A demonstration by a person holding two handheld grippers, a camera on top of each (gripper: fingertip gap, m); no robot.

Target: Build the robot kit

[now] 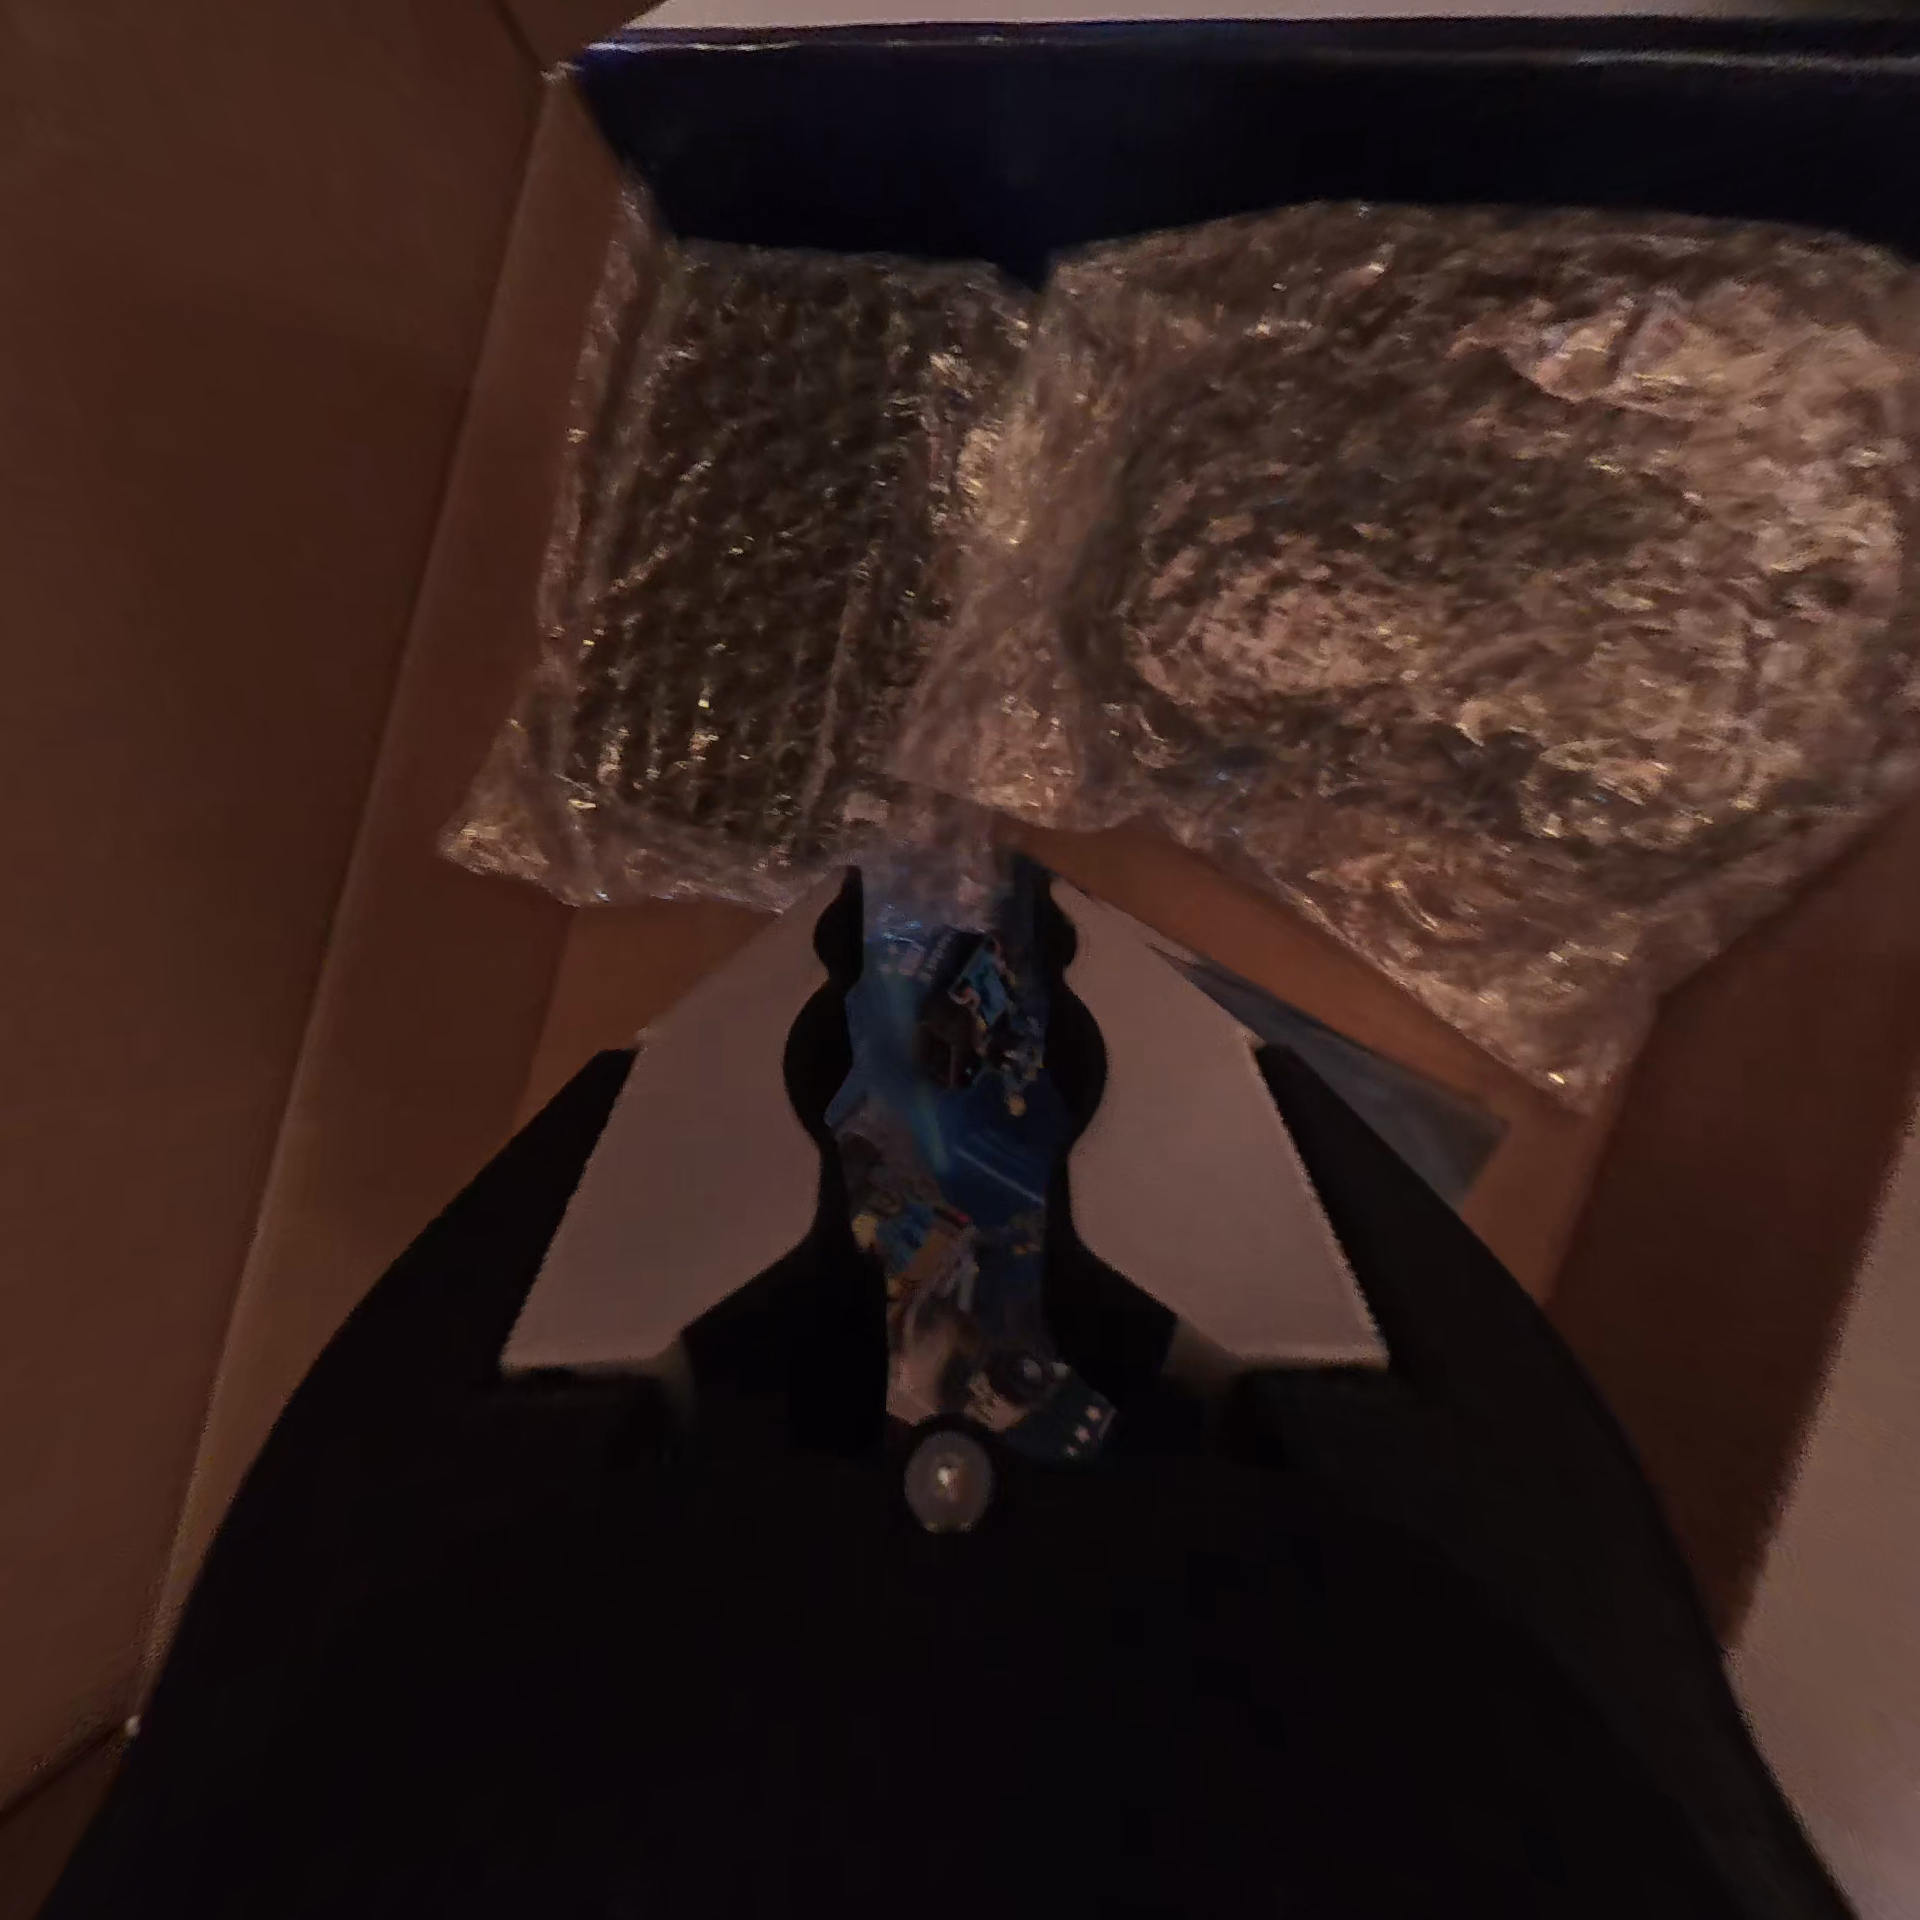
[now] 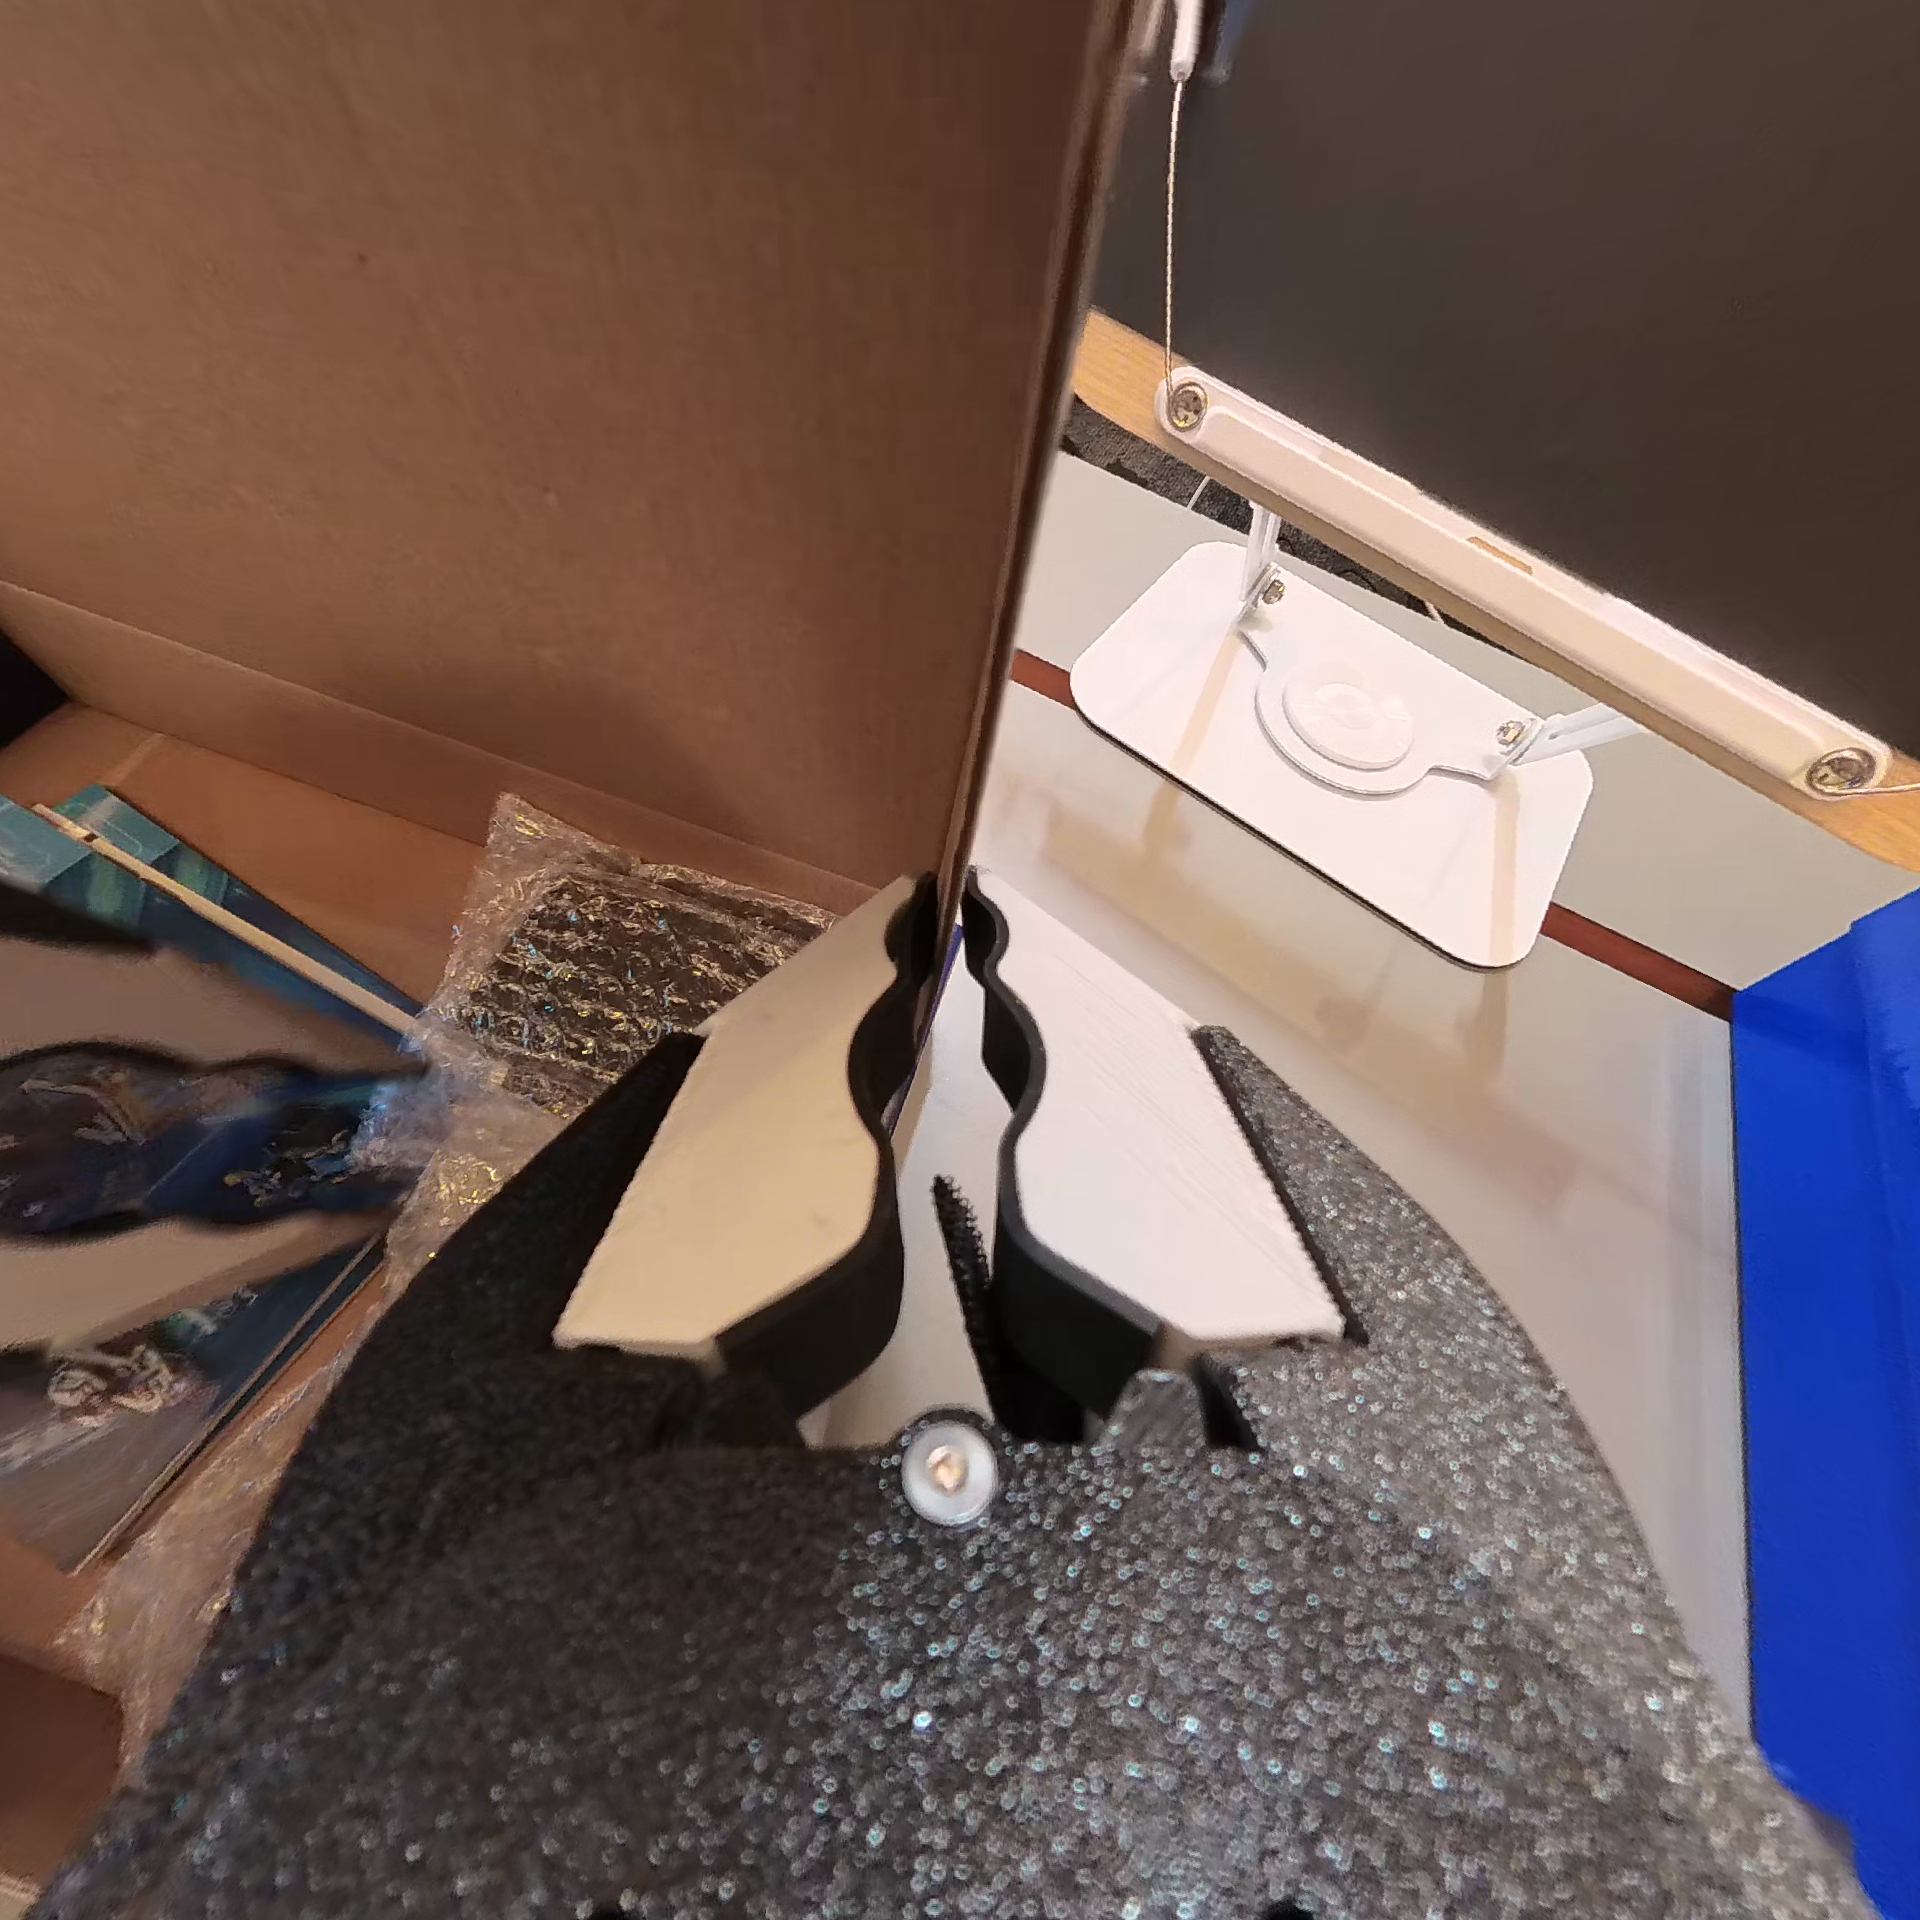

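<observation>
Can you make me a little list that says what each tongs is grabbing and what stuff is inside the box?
left tongs: shut on the edge of a bubble-wrap packet, inside the cardboard box
right tongs: pinching the upright box flap
in the box: two bubble-wrap packets with dark things inside, the bigger one on the right; blue picture booklets
outside the box: white stand on the pale table, blue bin
</observation>
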